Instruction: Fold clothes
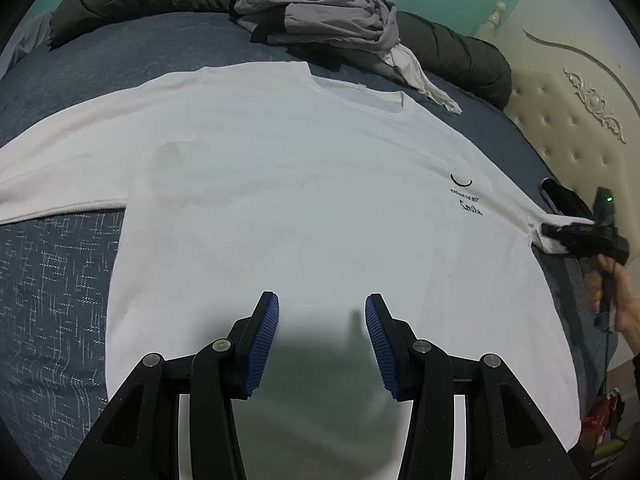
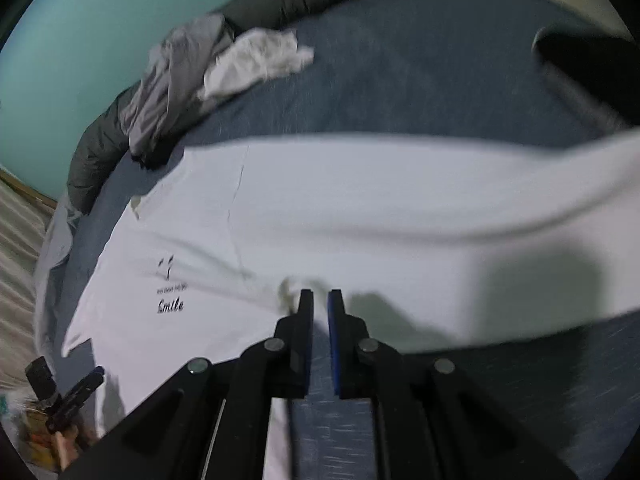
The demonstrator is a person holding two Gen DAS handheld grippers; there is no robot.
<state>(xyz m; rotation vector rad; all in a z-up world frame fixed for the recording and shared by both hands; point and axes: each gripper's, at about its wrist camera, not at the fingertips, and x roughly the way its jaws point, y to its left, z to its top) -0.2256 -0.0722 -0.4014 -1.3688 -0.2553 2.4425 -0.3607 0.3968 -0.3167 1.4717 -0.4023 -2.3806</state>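
A white T-shirt (image 1: 304, 200) with a small black "Smile" print lies spread flat, front up, on the blue bed. My left gripper (image 1: 322, 312) is open and empty, hovering over the shirt's lower middle. My right gripper (image 1: 560, 236) shows at the right edge of the left wrist view, shut on the end of the shirt's right sleeve. In the right wrist view the shirt (image 2: 360, 208) stretches across, and the right gripper (image 2: 321, 300) has its pads nearly together at the sleeve's edge. The left gripper (image 2: 80, 388) shows small at lower left.
A crumpled grey garment (image 1: 320, 4) and a white cloth (image 1: 420, 76) lie on a dark puffy coat (image 1: 452, 52) at the bed's far edge. A cream tufted headboard (image 1: 568, 120) stands at right. The blue bedspread (image 1: 52, 280) shows at left.
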